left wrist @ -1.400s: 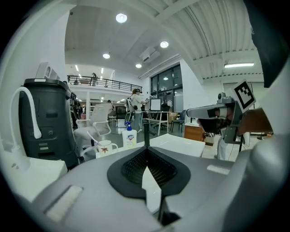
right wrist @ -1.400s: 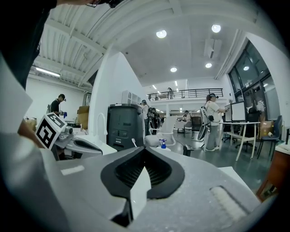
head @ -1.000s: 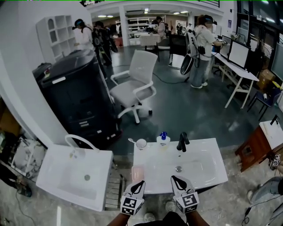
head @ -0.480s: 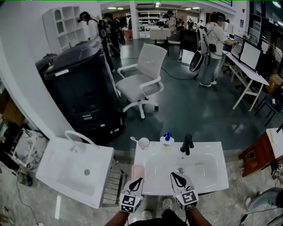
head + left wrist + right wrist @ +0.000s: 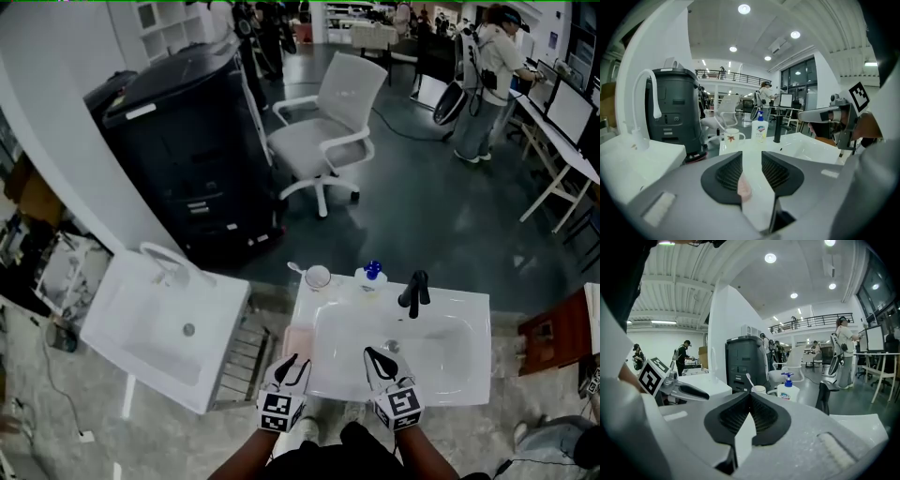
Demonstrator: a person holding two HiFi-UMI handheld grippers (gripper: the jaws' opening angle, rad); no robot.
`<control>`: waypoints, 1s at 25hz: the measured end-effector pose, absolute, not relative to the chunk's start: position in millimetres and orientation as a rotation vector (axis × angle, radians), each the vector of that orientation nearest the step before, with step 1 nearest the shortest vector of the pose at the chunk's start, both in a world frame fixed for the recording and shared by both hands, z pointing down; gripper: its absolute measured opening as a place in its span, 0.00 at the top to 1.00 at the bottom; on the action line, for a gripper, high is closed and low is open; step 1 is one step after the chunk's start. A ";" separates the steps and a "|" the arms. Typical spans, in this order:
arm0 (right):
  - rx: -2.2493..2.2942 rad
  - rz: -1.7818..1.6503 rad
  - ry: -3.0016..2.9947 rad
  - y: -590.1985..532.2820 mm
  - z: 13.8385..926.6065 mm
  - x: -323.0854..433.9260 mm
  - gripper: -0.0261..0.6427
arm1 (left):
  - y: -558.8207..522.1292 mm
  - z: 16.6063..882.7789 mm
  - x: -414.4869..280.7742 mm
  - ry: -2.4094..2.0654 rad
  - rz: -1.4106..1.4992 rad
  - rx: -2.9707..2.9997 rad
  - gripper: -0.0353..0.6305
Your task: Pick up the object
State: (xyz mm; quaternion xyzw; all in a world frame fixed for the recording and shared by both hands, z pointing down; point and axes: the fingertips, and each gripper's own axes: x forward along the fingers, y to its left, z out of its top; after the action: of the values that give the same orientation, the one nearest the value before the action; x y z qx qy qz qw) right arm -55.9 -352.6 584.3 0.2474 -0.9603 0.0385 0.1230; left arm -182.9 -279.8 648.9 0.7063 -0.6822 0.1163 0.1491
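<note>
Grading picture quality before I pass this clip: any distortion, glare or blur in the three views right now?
Head view: heavy fisheye, the sink edges bow; light even, detail sharp. Left gripper view: black round vignette, ceiling lamps blown out. Right gripper view: same vignette, lamp glare overhead, soap bottle crisp.

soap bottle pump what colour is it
The pump is blue, best seen in the right gripper view.

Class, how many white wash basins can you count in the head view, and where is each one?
2. The right basin, with a black tap, is at bottom centre; the left basin, with a white curved tap, stands beside it. None appears hidden.
</note>
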 end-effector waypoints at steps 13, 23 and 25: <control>0.586 0.206 -2.769 -359.3 617.3 -66.3 0.96 | -279.3 714.7 -207.5 -1.973 0.383 1.690 0.22; 0.527 0.266 -2.743 -366.7 638.9 -67.3 0.96 | -290.0 768.8 -215.0 -1.904 0.552 1.571 0.20; 0.521 0.273 -2.740 -370.1 642.1 -67.3 0.96 | -292.0 773.4 -217.0 -1.897 0.573 1.559 0.21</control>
State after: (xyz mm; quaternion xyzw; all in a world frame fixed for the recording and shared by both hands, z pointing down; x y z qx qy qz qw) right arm -67.3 -370.1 642.1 0.1833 -0.9637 0.0961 0.1687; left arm -217.0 -292.0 773.4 0.5889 -0.7165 0.2165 0.3049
